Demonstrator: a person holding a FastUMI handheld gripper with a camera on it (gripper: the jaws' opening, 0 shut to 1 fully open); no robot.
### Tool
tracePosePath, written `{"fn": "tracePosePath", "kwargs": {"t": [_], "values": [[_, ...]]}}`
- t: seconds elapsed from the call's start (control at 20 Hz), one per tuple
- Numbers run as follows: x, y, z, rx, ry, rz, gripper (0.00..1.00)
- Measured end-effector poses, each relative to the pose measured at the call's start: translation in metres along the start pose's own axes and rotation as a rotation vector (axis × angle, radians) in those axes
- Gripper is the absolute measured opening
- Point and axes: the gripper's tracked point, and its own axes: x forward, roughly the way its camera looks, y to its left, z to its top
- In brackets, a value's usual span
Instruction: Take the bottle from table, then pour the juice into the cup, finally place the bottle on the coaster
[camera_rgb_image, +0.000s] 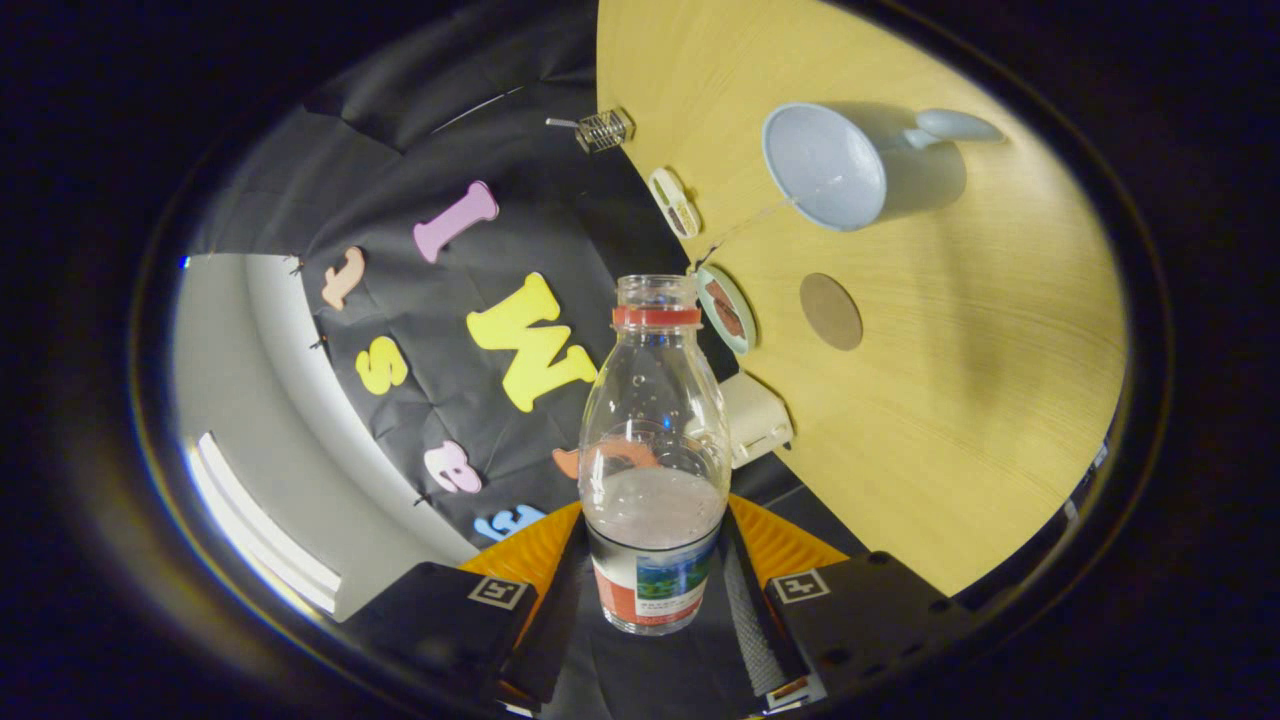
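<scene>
Dim, edge-warped fisheye; glaring ceiling light.

The bottle (655, 470) sits between the gripper (655, 600) fingers, coaster (831, 311) and cup (850, 165) apparently beyond on the table (960, 400).

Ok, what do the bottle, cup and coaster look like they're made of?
Bottle, held between the claw's fingers: clear glossy plastic, probably; you see through it, with a printed label. Cup: pale blue with a smooth, soft sheen, likely ceramic, possibly plastic. Coaster: flat matte brown disc, perhaps cork or wood; too small to tell.

small wire cage (604, 129), white clip (674, 202), round badge (726, 309), white box (755, 419) along table (960, 400) edge.
</scene>
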Motion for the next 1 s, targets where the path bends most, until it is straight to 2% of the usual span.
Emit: {"fn": "tracePosePath", "kwargs": {"t": [0.25,0.6,0.85,1.0], "values": [[0.005,0.007,0.009,0.100,-0.028,0.007,0.73],[0.006,0.024,0.009,0.157,-0.039,0.050,0.73],[0.003,0.025,0.006,0.141,-0.031,0.043,0.74],[-0.002,0.024,0.004,0.059,-0.023,0.030,0.73]]}}
